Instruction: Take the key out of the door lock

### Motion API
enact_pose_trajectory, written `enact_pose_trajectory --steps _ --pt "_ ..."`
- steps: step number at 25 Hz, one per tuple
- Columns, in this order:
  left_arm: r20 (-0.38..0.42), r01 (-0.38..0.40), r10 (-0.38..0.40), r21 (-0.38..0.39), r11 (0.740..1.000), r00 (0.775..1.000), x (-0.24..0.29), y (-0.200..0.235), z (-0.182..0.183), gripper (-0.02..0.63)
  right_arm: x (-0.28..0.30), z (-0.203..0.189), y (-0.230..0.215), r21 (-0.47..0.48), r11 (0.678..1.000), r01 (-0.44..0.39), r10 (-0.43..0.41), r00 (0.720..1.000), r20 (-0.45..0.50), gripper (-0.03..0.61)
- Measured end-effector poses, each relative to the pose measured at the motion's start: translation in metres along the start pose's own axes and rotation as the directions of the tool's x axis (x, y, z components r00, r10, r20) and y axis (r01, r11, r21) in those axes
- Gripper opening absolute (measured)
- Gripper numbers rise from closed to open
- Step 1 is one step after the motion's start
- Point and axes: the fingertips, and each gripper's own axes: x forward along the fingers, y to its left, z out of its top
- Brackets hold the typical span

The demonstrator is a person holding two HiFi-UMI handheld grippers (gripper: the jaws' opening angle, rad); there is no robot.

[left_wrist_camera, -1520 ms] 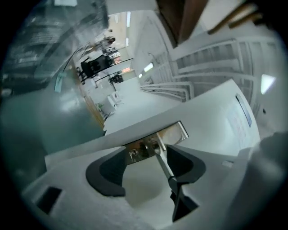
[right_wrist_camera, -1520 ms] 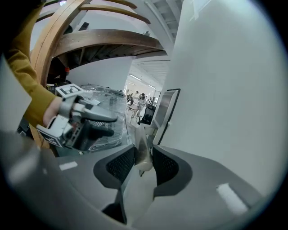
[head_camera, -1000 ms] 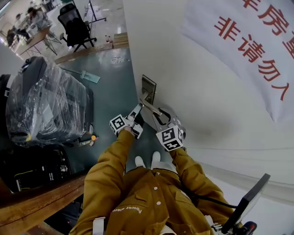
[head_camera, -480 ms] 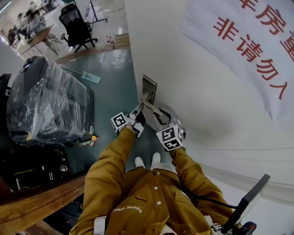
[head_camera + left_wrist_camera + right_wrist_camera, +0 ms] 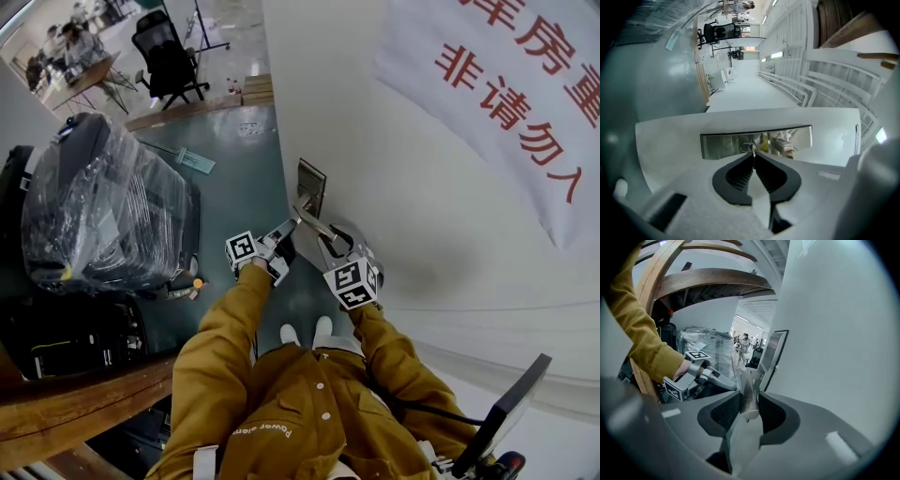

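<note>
Showing only in left gripper view, key (image 5: 753,150) sits between left tongs (image 5: 753,158).

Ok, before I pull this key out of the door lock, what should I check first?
1. left gripper shut on the key: ok, the jaw tips pinch it.
2. Key seated in the lock: ok, not yet withdrawn.
3. right gripper steadying the door handle: ok, jaws clamped on the lever.
4. Key turned to its removal position: cannot tell.
5. Grippers apart from each other: ok in the head view, side by side without touching.
</note>
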Motion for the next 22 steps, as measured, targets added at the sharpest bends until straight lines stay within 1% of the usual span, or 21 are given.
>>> enact_pose_trajectory --steps 3,6,7,8,9,10,11,12,13,14,15,16,17,18,19,21,22 --pt "-0.008 -0.013 0.014 0.053 0.999 1.0 -0.025 -0.004 -0.006 0.02 -0.001 0.0 -0.001 0.002 1.0 0.004 -0.004 1.0 0.009 0.13" --pt "-0.002 -0.066 0.067 0.104 0.992 0.998 -0.054 -0.005 -0.013 0.02 0.0 -0.001 0.0 0.014 1.0 0.008 -0.008 1.0 0.01 0.131" --pt "-0.002 -0.069 0.07 0.124 0.99 0.998 -0.061 -0.011 -0.017 0.021 0.0 -0.001 0.0 0.025 1.0 0.006 -0.006 1.0 0.011 0.133" --pt "-0.004 -0.053 0.054 0.134 0.99 0.999 -0.065 -0.022 -0.023 0.021 0.0 -0.001 0.0 0.042 0.999 0.0 -0.001 1.0 0.017 0.136" --pt "-0.004 -0.023 0.024 0.131 0.991 1.0 -0.068 -0.037 -0.03 0.02 -0.001 0.0 0.001 0.063 0.998 -0.008 0.006 1.0 0.029 0.158" --pt "0.0 -0.009 0.009 0.135 0.991 1.0 -0.072 -0.051 -0.035 0.021 -0.003 0.003 0.001 0.083 0.996 -0.014 0.01 0.999 0.046 0.213" --pt "0.006 -0.04 0.04 0.17 0.985 0.999 -0.079 -0.058 -0.038 0.021 -0.007 0.008 0.002 0.1 0.995 -0.014 0.007 0.998 0.065 0.255" --pt "0.015 -0.117 0.116 0.236 0.965 0.993 -0.091 -0.06 -0.037 0.021 -0.012 0.013 0.002 0.111 0.994 -0.009 0.0 0.997 0.081 0.264" --pt "0.032 -0.208 0.209 0.315 0.926 0.977 -0.103 -0.059 -0.034 0.021 -0.018 0.02 0.002 0.115 0.993 -0.002 -0.009 0.995 0.095 0.266" --pt "0.051 -0.273 0.274 0.379 0.884 0.96 -0.113 -0.061 -0.033 0.021 -0.025 0.027 0.002 0.115 0.993 0.004 -0.017 0.994 0.111 0.267" --pt "0.061 -0.283 0.284 0.419 0.863 0.957 -0.117 -0.071 -0.035 0.021 -0.033 0.035 0.002 0.116 0.993 0.007 -0.022 0.991 0.13 0.267" --pt "0.06 -0.238 0.236 0.441 0.865 0.97 -0.115 -0.088 -0.039 0.021 -0.041 0.042 0.001 0.119 0.993 0.008 -0.026 0.988 0.152 0.266" --pt "0.054 -0.167 0.16 0.458 0.873 0.986 -0.11 -0.111 -0.045 0.021 -0.049 0.051 0.002 0.125 0.992 0.005 -0.027 0.984 0.177 0.264" --pt "0.053 -0.108 0.094 0.482 0.869 0.994 -0.108 -0.134 -0.05 0.021 -0.058 0.059 0.002 0.131 0.991 0.0 -0.027 0.979 0.204 0.26" --pt "0.059 -0.077 0.054 0.519 0.851 0.997 -0.108 -0.155 -0.055 0.021 -0.067 0.066 0.004 0.136 0.991 -0.009 -0.023 0.972 0.234 0.251" --pt "0.083 -0.066 0.019 0.613 0.788 0.996 -0.111 -0.19 -0.064 0.021 -0.085 0.079 0.009 0.137 0.99 -0.04 -0.003 0.952 0.306 0.22" --pt "0.099 -0.072 0.009 0.652 0.755 0.995 -0.113 -0.203 -0.068 0.021 -0.094 0.085 0.012 0.134 0.989 -0.059 0.008 0.936 0.353 0.196"
